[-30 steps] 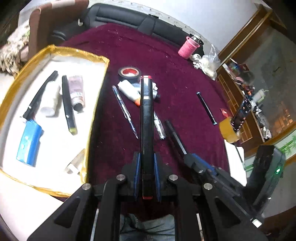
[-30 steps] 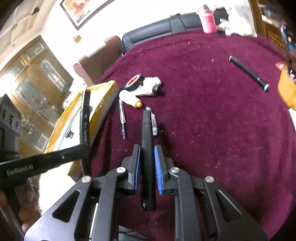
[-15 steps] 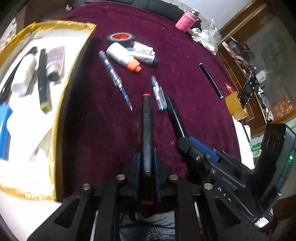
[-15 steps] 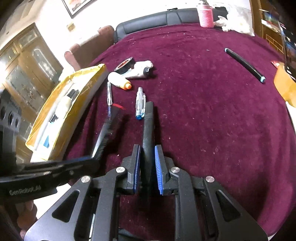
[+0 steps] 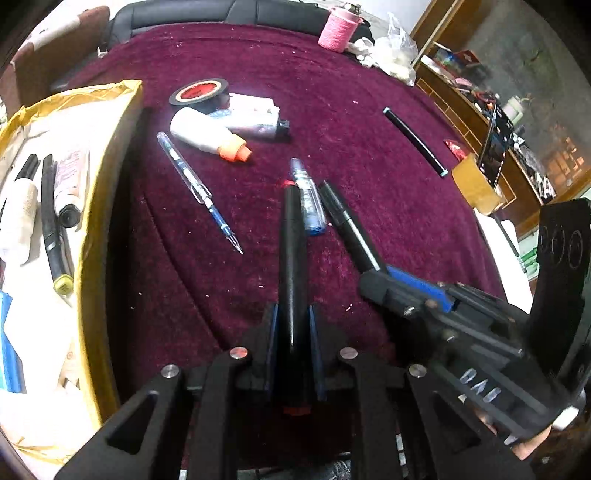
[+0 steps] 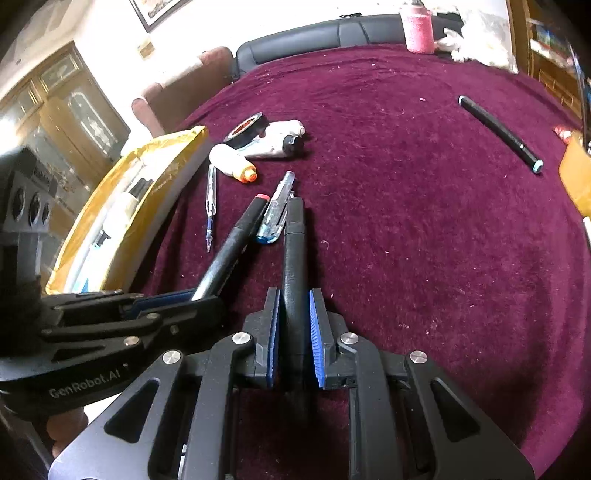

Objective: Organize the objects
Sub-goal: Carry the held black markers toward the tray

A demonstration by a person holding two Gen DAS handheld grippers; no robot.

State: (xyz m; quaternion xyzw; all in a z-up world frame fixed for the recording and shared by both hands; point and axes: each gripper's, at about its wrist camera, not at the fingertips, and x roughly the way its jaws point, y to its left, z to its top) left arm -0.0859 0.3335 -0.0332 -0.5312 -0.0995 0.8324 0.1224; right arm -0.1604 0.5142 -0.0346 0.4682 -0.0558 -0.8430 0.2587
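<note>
My left gripper (image 5: pixel 291 321) is shut on a black marker with a red cap end (image 5: pixel 292 243), which points forward and down over the maroon cloth. My right gripper (image 6: pixel 293 310) is shut on a plain black marker (image 6: pixel 293 243). The right gripper (image 5: pixel 402 286) also shows at the right of the left wrist view, and the left gripper (image 6: pixel 173 301) at the left of the right wrist view. Both marker tips sit beside a clear blue-ended pen (image 5: pixel 308 197) lying between them. A yellow-rimmed tray (image 5: pixel 92 206) at the left holds tubes and pens.
On the cloth lie a thin blue pen (image 5: pixel 199 188), a white bottle with an orange cap (image 5: pixel 207 136), a white tube (image 5: pixel 255 116), a tape roll (image 5: pixel 199 90) and a black stick (image 5: pixel 413 142). A pink cup (image 5: pixel 338 31) and bags stand at the far edge.
Both grippers have come down toward the cloth with their markers. The left one moved right from over the tray edge, and its marker now points beside the clear pen.
</note>
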